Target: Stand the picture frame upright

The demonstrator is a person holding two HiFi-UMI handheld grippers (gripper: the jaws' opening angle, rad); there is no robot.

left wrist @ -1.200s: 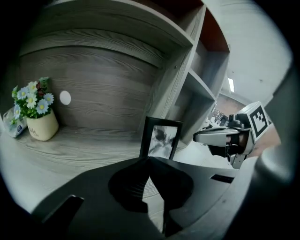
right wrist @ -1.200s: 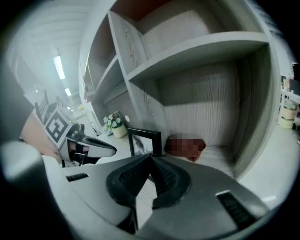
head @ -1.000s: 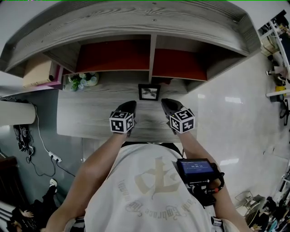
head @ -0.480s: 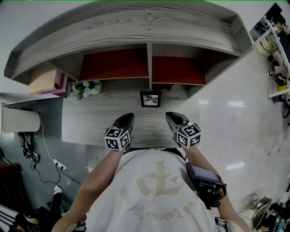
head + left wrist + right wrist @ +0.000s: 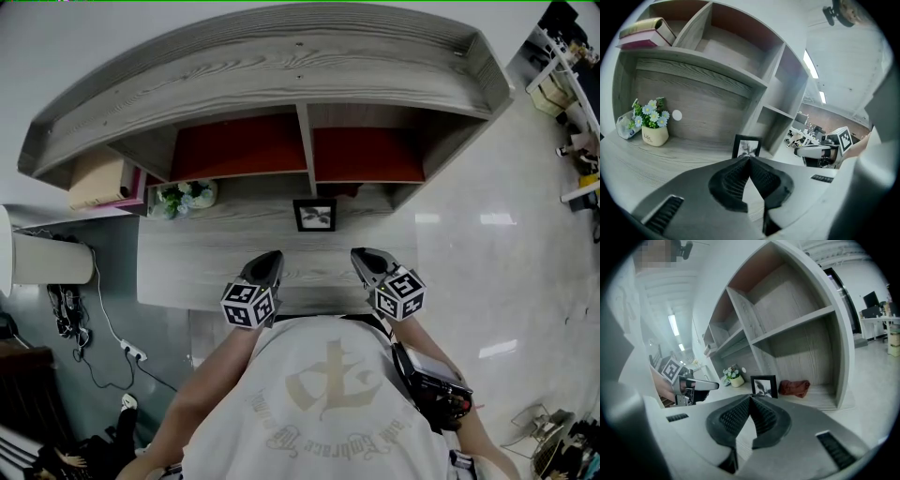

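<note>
As the desk (image 5: 206,258) reads from its left end:

- Books (image 5: 98,178): lying on a shelf at far left.
- Flower pot (image 5: 183,197): at the back of the desk, well apart from the other items.
- Left gripper (image 5: 270,259): over the near edge, jaws together, nothing between them.
- Picture frame (image 5: 315,215): upright at back centre under the shelf divider, facing the person. The task is judged done, which would explain both tools hanging clear of it.
- Right gripper (image 5: 364,258): level with its partner, jaws likewise pressed together and empty.
- Red cloth (image 5: 794,387): crumpled just beside the frame's right. It is plain in the right gripper view and nearly hidden under the shelf in the head view.

The left gripper view misses the cloth but gives flowers and books from the front.
</note>
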